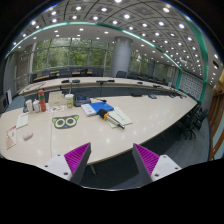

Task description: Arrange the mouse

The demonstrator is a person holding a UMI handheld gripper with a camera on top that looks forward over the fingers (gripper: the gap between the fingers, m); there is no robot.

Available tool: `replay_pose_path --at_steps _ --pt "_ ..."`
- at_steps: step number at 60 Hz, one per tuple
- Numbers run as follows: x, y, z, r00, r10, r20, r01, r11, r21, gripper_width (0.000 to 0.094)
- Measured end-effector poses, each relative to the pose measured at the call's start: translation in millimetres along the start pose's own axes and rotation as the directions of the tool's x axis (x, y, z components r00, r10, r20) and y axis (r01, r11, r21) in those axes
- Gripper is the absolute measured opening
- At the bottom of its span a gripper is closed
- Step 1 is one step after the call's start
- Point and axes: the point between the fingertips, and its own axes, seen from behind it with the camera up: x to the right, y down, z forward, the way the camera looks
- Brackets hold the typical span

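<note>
Office table (150, 115) beyond raised, level, parted tongs (110, 160).

We see bright magenta pads (77, 155) on the inner faces of the gripper (110, 160) fingers, whose outer shells are pale grey. Beyond the fingers stretches a cream-white table (150, 115). On it we make out a blue item (100, 107), a white sheet (118, 118), a black-and-white ringed mat (65, 121), and reddish and white bottles (34, 104).
</note>
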Motion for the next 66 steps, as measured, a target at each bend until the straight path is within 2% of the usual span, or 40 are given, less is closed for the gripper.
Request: replay_pose_path --at_steps 9,17,27,36,54,66 --pt "-24.3 19.0 0.2 0.999 -0.031 0.029 0.032 0.999 -0.028 0.0854" --pt "-90.3 51.4 18.7 0.996 -0.057 0.07 0.061 0.997 -0.05 0.0852" --pt "-204.7 83.8 37.2 0.987 -0.043 0.152 0.051 0.997 -0.053 0.0855" --pt "-328.3 102.5 48.4 0.963 -0.015 0.267 0.03 0.998 -0.053 0.0853" --pt "-547.7 107.3 89.5 0.87 -0.075 0.488 0.092 0.996 -0.011 0.085" --pt "-639.4 110.7 131.8 0.828 -0.122 0.548 0.147 0.989 -0.003 0.0848"
